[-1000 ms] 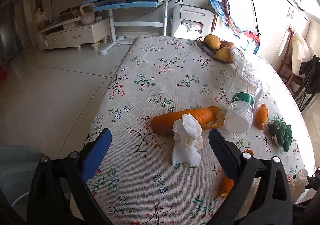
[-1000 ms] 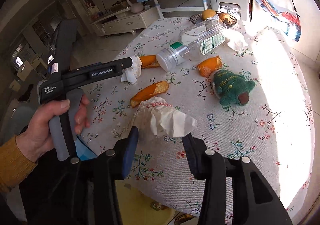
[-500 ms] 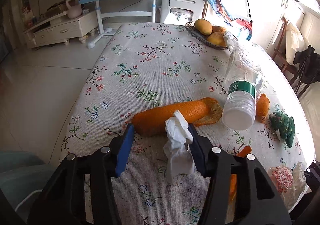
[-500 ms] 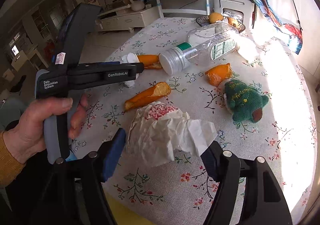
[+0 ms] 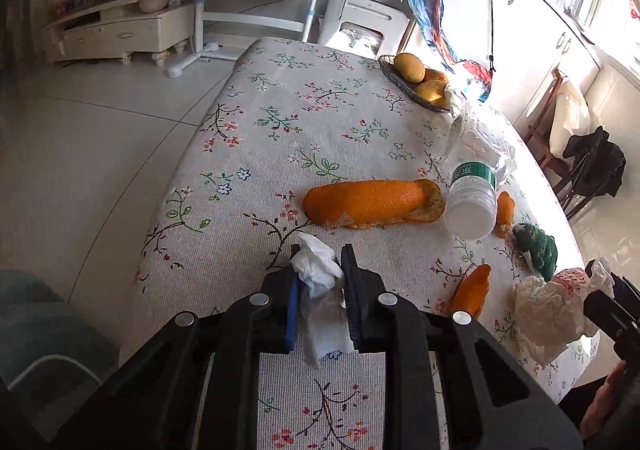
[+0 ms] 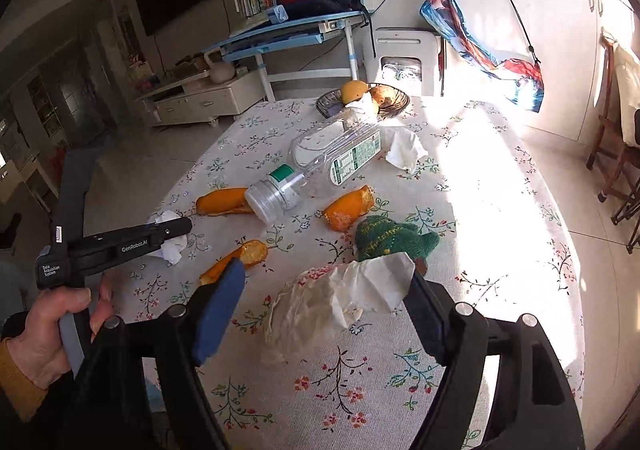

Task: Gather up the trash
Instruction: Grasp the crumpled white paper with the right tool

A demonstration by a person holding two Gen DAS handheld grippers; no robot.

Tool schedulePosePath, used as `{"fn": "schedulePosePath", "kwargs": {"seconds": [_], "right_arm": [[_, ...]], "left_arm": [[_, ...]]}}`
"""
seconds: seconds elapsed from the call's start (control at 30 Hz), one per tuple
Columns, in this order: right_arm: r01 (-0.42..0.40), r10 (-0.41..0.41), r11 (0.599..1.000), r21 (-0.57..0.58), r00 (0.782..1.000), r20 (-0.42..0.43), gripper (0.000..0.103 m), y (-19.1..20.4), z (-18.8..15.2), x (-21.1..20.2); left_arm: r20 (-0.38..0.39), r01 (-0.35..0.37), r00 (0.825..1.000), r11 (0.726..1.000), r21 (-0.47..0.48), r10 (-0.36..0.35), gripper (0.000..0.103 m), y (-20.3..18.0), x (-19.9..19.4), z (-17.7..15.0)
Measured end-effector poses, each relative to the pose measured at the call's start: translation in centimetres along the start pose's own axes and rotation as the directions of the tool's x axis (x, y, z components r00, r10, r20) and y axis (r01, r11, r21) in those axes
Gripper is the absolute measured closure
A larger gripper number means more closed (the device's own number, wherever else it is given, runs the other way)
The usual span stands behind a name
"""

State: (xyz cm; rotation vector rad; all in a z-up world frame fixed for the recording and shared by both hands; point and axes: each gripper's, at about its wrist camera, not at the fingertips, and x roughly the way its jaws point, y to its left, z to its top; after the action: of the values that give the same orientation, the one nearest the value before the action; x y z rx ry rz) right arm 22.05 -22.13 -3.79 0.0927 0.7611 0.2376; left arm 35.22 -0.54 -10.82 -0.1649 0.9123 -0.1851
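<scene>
Floral tablecloth (image 5: pixel 280 122) under left gripper (image 5: pixel 320 270) closing on crumpled white tissue (image 5: pixel 316 270).

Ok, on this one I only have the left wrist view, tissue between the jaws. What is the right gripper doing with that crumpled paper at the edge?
Observer: The right gripper straddles the crumpled paper wrapper with its jaws opening wide; the blue pad on the picture's left stands clear of the paper.
Operator: Any trash hidden from me behind the bottle?
Observer: Yes, a second white tissue lies on the table close beside the plastic bottle, towards the fruit basket.
</scene>
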Motion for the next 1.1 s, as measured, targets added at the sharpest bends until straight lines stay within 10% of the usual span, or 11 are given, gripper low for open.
{"fn": "schedulePosePath", "kwargs": {"seconds": [0.23, 0.5, 1.1], "right_arm": [[0.037, -0.033, 0.999, -0.024, 0.989, 0.144, 0.027, 1.3, 1.4, -2.4], [0.016, -0.023, 0.999, -0.050, 0.989, -0.146, 0.026, 1.4, -1.1, 2.8], [0.029, -0.059, 0.990, -0.141, 0.975, -0.213, 0.026, 1.4, -2.5, 3.0]], "left_arm": [[0.003, 0.015, 1.000, 1.000, 0.015, -0.015, 0.085, -0.4, 0.0, -0.3], [0.001, 0.016, 1.000, 1.000, 0.008, -0.016, 0.085, -0.3, 0.1, -0.3], [0.010, -0.007, 1.000, 0.999, 0.042, 0.007, 0.085, -0.8, 0.2, -0.2]]}}
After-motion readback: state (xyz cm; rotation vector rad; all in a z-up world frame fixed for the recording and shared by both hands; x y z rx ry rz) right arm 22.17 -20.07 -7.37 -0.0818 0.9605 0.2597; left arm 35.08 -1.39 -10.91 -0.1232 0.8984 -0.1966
